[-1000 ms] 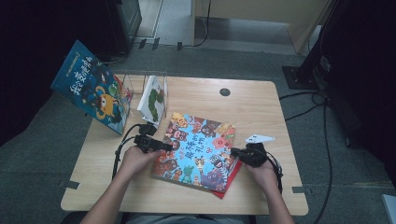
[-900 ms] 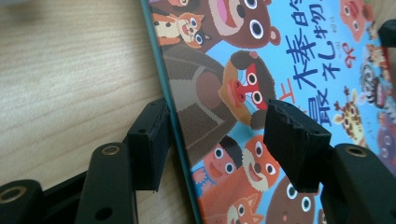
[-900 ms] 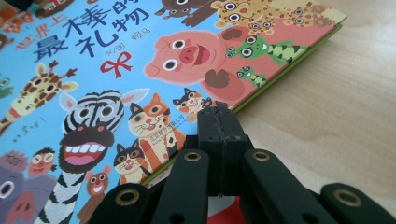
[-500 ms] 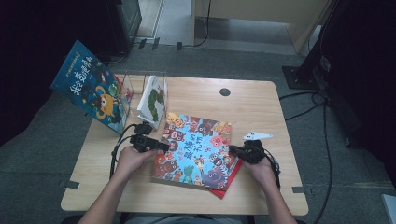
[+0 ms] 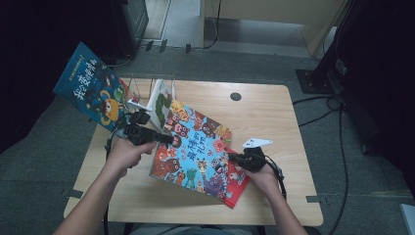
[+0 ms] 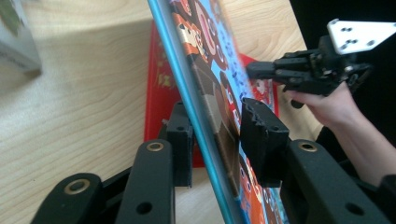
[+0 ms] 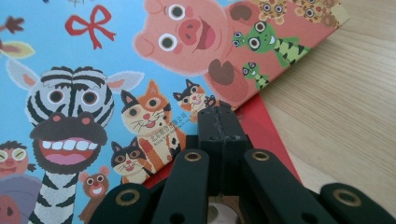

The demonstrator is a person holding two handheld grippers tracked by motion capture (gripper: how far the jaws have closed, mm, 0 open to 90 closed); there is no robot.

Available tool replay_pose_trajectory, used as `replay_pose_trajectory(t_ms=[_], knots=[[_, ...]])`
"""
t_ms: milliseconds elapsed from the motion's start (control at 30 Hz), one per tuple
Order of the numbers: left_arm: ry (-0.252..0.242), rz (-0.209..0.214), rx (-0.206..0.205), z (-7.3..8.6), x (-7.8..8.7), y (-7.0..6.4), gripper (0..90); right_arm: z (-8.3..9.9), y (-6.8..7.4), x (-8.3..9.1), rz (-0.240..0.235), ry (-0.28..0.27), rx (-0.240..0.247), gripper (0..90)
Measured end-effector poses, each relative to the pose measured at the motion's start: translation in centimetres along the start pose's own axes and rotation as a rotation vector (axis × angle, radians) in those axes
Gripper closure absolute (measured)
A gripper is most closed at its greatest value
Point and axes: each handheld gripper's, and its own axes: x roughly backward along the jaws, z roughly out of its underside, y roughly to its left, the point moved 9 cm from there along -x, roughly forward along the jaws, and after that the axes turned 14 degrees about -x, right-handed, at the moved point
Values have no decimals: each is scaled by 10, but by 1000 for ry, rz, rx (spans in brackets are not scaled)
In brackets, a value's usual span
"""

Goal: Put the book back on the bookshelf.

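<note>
Left hand-held gripper: clamps the animal picture book at its 9 o'clock edge, lifting it.
Right hand-held gripper: clenched, tips against the book's 3 o'clock edge.
Red book: flat on the worktop, underneath.

High view overhead, facing forward-down on table; gripper views close, low; all share animal book.

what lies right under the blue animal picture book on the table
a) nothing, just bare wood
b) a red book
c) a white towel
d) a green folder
b: a red book sticks out from beneath the blue animal book at its lower corner, above the wooden table.
</note>
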Motion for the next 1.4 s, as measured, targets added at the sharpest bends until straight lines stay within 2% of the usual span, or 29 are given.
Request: replay_pose_trajectory(t_ms=[133, 200, 267, 300, 333, 400, 433, 567, 733, 800, 867, 900, 1033, 1233, 1333, 1400], knots=[[67, -22, -14, -11, 0, -6, 660, -3, 9, -9, -25, 1, 8, 900], [98, -25, -24, -15, -4, -8, 676, -4, 16, -15, -39, 0, 42, 900], [116, -2, -22, -19, -6, -10, 704, -5, 24, -20, -33, 3, 81, 891], [103, 34, -12, -23, -3, -11, 723, -5, 25, -21, -24, 3, 99, 868], [102, 44, 0, -26, -1, -11, 754, -6, 27, -22, -19, 1, 104, 801], [124, 42, -7, -29, 2, -10, 766, -7, 29, -22, -52, 23, 111, 735], [138, 42, -6, -31, 3, -11, 770, -7, 30, -23, -55, 27, 110, 735], [190, 21, -19, -40, 9, -12, 786, -7, 29, -22, -51, 37, 119, 700], [252, -43, -67, -48, 23, -16, 801, -6, 26, -18, -27, 46, 144, 691], [266, -59, -68, -52, 28, -17, 812, -6, 25, -17, -33, 46, 139, 692], [281, -64, -100, -54, 32, -18, 820, -6, 25, -17, -33, 49, 136, 691], [294, -69, -135, -54, 34, -20, 821, -5, 25, -17, -32, 49, 135, 690], [331, -86, -170, -50, 42, -21, 823, -5, 25, -16, -27, 46, 147, 663], [340, -119, -184, -47, 60, -21, 823, -3, 26, -15, -26, 47, 153, 656], [330, -122, -171, -47, 71, -23, 823, -3, 27, -15, -28, 49, 151, 642], [321, -127, -157, -46, 79, -24, 823, -3, 27, -16, -30, 45, 143, 598]])
